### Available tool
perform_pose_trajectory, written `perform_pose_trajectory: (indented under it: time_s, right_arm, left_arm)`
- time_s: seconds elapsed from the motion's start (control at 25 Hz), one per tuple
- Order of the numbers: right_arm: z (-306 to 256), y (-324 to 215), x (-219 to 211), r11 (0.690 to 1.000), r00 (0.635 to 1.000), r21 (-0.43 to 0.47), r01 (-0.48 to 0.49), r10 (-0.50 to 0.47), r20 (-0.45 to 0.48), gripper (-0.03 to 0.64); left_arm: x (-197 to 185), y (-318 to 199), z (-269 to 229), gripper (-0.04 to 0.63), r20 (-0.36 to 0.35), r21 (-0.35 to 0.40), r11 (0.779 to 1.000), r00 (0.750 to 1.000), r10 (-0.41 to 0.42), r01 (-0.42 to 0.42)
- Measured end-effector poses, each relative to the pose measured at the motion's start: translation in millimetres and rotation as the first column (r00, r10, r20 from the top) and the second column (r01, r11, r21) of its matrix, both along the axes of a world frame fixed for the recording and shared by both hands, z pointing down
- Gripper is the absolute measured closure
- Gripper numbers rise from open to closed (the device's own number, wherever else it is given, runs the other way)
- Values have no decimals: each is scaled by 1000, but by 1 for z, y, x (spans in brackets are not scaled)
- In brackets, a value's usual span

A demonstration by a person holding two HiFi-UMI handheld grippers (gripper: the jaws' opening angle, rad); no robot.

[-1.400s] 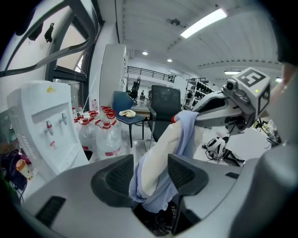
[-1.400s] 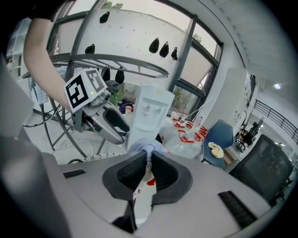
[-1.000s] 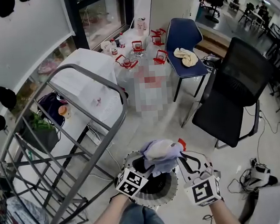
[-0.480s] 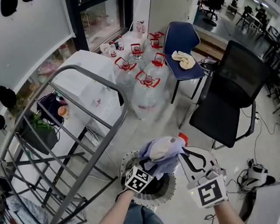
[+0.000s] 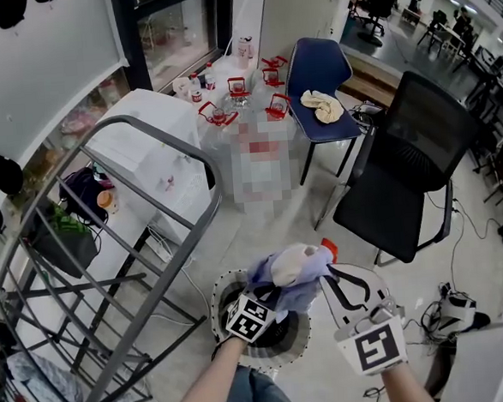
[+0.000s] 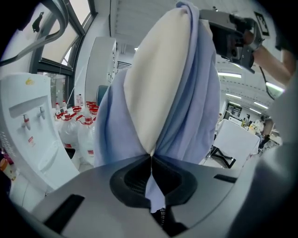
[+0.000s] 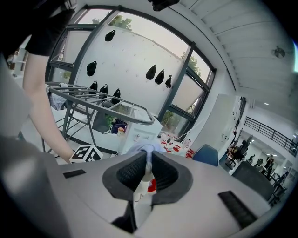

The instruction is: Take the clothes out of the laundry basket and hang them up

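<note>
The left hand-held gripper (image 5: 273,294), its jaws just closed, pinches the pale-blue-and-cream fabric garment (image 5: 292,270) at 7 o'clock, the right hand-held gripper (image 5: 326,266) pinching it at 3 o'clock.

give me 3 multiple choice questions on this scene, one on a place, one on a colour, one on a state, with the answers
1. In the head view, on which side of the laundry basket does the drying rack stand?
A) left B) right C) on top of it
2. What colour is the chair with the cream cloth on its seat?
A) red B) blue C) green
3. The left tool is:
A) open and empty B) out of every view C) shut on the lavender garment

1 A: the rack's grey bars fill the left, the basket sits low centre.
2 B: its seat and back are dark blue.
3 C: its jaws pinch the fabric.
</note>
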State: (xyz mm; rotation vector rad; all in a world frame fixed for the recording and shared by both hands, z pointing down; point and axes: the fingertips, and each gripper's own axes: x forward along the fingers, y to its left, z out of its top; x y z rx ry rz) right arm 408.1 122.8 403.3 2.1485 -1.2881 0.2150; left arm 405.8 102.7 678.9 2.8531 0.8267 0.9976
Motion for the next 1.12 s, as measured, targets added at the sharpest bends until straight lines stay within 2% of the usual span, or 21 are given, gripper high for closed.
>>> perform_pose_trajectory:
  time_s: [0.32, 0.48, 0.6, 0.88, 1.12]
  right_arm:
    - [2, 13, 9, 998, 998, 32, -58, 57, 6, 581]
    - [4, 21, 14, 994, 995, 47, -100, 99, 19, 581]
    - [6, 27, 16, 990, 992, 52, -127, 126, 28, 581]
    - [5, 40, 15, 980, 982, 68, -186, 182, 51, 581]
    - [-15, 44, 6, 975, 980, 95, -199, 196, 42, 581]
  left_arm:
    - [-4, -31, -14, 577, -34, 18, 995, 994, -100, 101]
    - [-7, -53, -35, 577, -69, 25, 987, 986, -155, 157]
    - [-12, -65, -55, 577, -101, 49, 984, 981, -164, 169]
    - [-23, -85, -137, 577, -228, 65, 974, 954, -197, 217]
    - [-41, -98, -215, 577, -323, 90, 966, 925, -202, 242]
